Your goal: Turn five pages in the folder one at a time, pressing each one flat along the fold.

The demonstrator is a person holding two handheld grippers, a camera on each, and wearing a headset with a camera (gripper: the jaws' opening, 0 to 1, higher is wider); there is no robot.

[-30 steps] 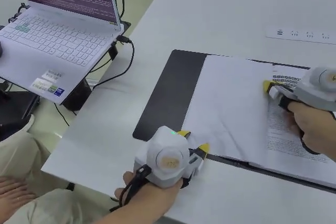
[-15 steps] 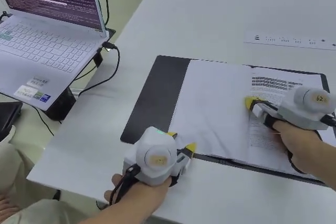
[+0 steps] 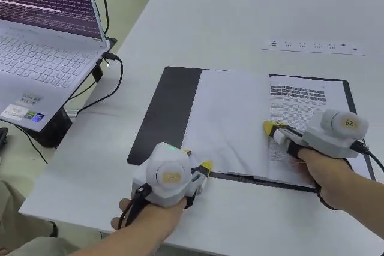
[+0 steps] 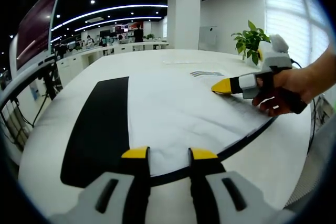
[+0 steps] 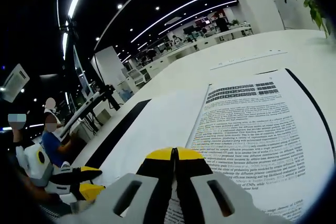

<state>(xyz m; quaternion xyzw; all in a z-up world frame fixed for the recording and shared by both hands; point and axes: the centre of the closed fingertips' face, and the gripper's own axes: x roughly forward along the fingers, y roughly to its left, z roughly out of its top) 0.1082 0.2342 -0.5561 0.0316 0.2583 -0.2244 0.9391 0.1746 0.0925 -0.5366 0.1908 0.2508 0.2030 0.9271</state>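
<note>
Under the tip of my right tool (image 3: 269, 128), whose jaws are closed tight together with nothing between them, runs the fold of the open folder (image 3: 174, 106). Just to that tool's left lies the turned page (image 3: 231, 118), blank side up. Just to its right, partly beneath my hand, lies the printed page (image 3: 300, 103) that tops the remaining stack.

My left tool (image 3: 200, 168) sits at the folder's near edge, jaws a narrow gap apart and gripping nothing. Directly ahead of it spreads the turned page, and off its left jaw lies the folder's black cover. Between the two tools the turned page shows a shallow ripple, so it does not lie wholly flat. Far ahead of the right tool a power strip (image 3: 312, 46) rests on the worktop (image 3: 240, 10); well to the left of the left tool stands a laptop (image 3: 42, 58).

Progress, as judged: at least one page appears turned, and the closed tip on the fold suggests this is the pressing step for it. How many of the five are done cannot be read. Left to do are smoothing out this ripple and then turning further pages from the right-hand stack.
</note>
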